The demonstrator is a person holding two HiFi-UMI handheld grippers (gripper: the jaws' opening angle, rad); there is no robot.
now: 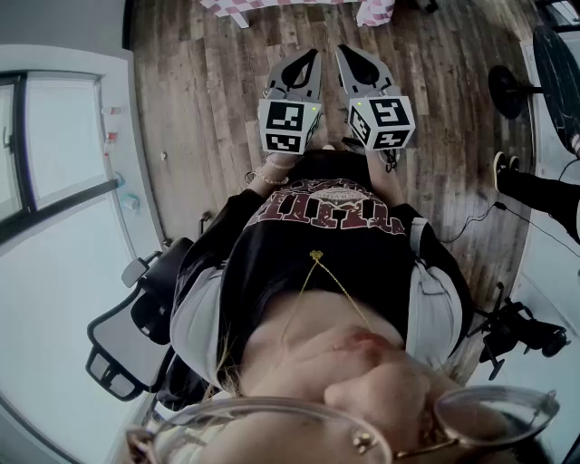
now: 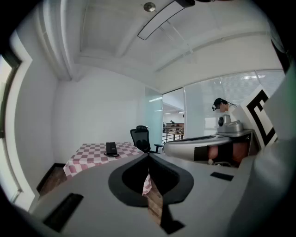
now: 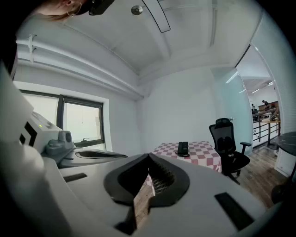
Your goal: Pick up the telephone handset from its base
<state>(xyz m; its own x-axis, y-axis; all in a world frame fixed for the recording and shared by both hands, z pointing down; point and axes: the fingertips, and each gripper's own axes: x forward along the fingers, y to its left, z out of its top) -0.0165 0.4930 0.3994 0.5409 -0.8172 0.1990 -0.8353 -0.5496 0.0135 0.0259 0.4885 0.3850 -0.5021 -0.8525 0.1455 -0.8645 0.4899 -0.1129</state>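
The black telephone (image 2: 111,148) (image 3: 183,148) stands on a table with a red-and-white checked cloth (image 2: 88,157) (image 3: 206,155), far ahead of both grippers; its handset lies on the base. In the head view only the cloth's edge (image 1: 237,7) shows at the top. My left gripper (image 1: 314,53) (image 2: 148,155) and right gripper (image 1: 342,49) (image 3: 148,156) are held side by side in front of the person's chest, pointing toward the table. Both are shut, tips together, with nothing between them. Each gripper shows in the other's view: the right gripper's body (image 2: 208,148), the left gripper's body (image 3: 69,148).
A black office chair (image 2: 141,138) (image 3: 227,139) stands beside the table, and another chair (image 1: 136,335) behind the person. Wooden floor (image 1: 208,109) lies between me and the table. A person's leg (image 1: 535,186) and a black stand (image 1: 521,331) are at the right. A window (image 3: 81,122) is on the left wall.
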